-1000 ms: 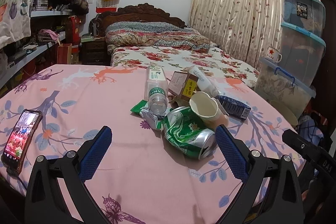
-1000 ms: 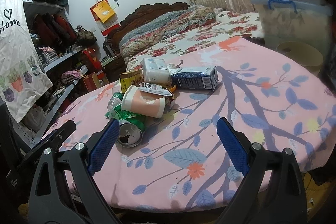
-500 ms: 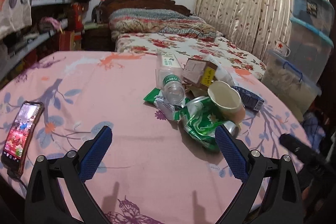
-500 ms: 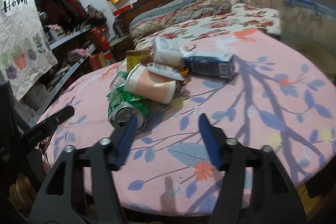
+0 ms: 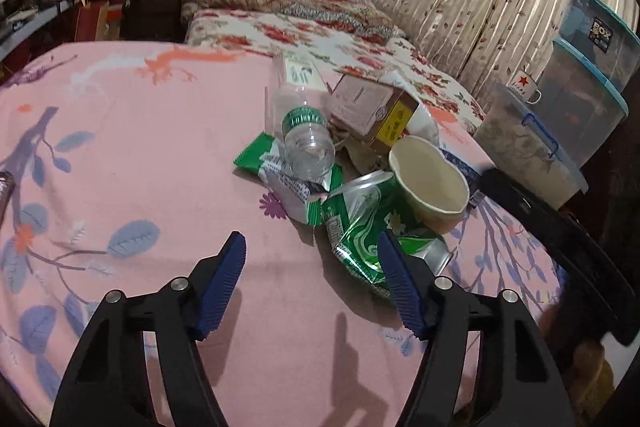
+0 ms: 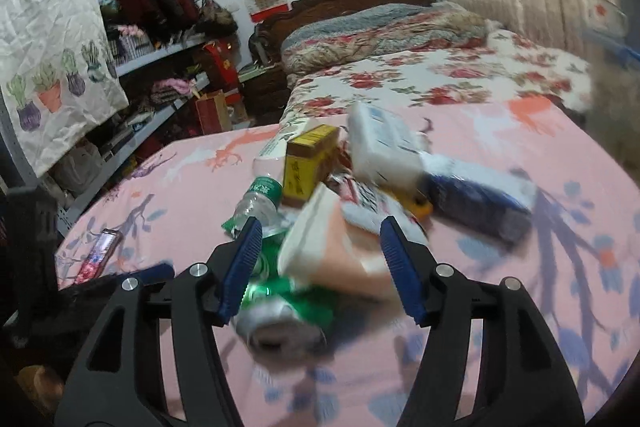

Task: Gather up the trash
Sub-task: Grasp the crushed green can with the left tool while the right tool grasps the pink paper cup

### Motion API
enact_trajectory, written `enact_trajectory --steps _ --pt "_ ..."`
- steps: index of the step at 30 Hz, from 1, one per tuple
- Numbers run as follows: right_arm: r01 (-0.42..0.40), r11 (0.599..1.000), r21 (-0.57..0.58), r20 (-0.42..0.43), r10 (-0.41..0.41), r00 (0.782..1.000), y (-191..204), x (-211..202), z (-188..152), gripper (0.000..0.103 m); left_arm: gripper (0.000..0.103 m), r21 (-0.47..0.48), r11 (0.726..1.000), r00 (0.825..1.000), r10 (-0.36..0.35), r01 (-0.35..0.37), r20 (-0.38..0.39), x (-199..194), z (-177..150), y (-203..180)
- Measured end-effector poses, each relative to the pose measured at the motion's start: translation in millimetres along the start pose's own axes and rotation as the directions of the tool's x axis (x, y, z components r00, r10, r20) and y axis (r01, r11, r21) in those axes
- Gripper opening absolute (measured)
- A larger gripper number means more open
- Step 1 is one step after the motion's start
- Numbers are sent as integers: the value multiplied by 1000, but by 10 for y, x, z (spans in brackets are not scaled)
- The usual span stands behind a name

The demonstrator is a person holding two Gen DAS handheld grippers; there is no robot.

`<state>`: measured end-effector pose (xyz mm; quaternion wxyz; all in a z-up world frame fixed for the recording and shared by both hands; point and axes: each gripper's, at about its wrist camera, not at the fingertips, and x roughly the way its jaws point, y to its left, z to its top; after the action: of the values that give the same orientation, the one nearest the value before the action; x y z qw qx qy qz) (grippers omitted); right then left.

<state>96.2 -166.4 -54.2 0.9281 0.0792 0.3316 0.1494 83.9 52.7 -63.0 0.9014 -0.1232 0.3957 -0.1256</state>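
Note:
A trash pile lies on the pink floral cloth [image 5: 120,155]: a crushed green can [image 5: 360,227], a paper cup [image 5: 432,183], a clear bottle [image 5: 304,135], a green wrapper [image 5: 256,155] and a cardboard box [image 5: 372,107]. My left gripper [image 5: 314,267] hovers low at the pile's near edge with its jaws closing. Its right pad overlaps the can and only cloth lies between the pads. My right gripper [image 6: 322,251], blurred and with jaws opening, straddles the cup [image 6: 332,255] and the can [image 6: 280,311]. Its pads do not visibly press either one.
A phone [image 6: 98,251] lies on the cloth's far side. A white pack [image 6: 380,143], a yellow box [image 6: 308,163] and a blue carton [image 6: 480,203] sit behind the cup. Stacked storage bins [image 5: 580,87] stand right of the table, with a bed [image 5: 300,15] and shelves [image 6: 160,47] beyond.
Both grippers have moved in toward the pile and tipped lower. The left jaws have narrowed. The right jaws narrowed sharply, then widened a little, and now frame the cup and can.

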Motion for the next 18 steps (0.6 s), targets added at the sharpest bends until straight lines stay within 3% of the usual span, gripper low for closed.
enact_trajectory --steps 4,6,7,11,14,18 --pt "34 999 -33 -64 -36 997 -97 153 -45 40 64 8 999 997 -37 37 -65 164 -4 -15" --pt "47 999 10 -82 -46 996 -283 63 -135 36 64 -14 997 991 -79 78 -104 260 -10 6" --pt "43 998 49 -93 -38 995 -412 -1 -196 34 65 -45 991 982 -134 129 -135 338 -7 31" --pt "74 989 132 -123 -57 991 -752 -209 -438 33 68 -168 941 934 -319 292 -164 499 11 130" --pt "101 986 131 -130 -84 988 -843 -288 -563 34 68 -242 906 907 -390 347 -159 571 43 200" --pt "128 984 120 -133 -112 985 -882 -287 -631 36 68 -303 877 887 -433 374 -158 606 82 234"
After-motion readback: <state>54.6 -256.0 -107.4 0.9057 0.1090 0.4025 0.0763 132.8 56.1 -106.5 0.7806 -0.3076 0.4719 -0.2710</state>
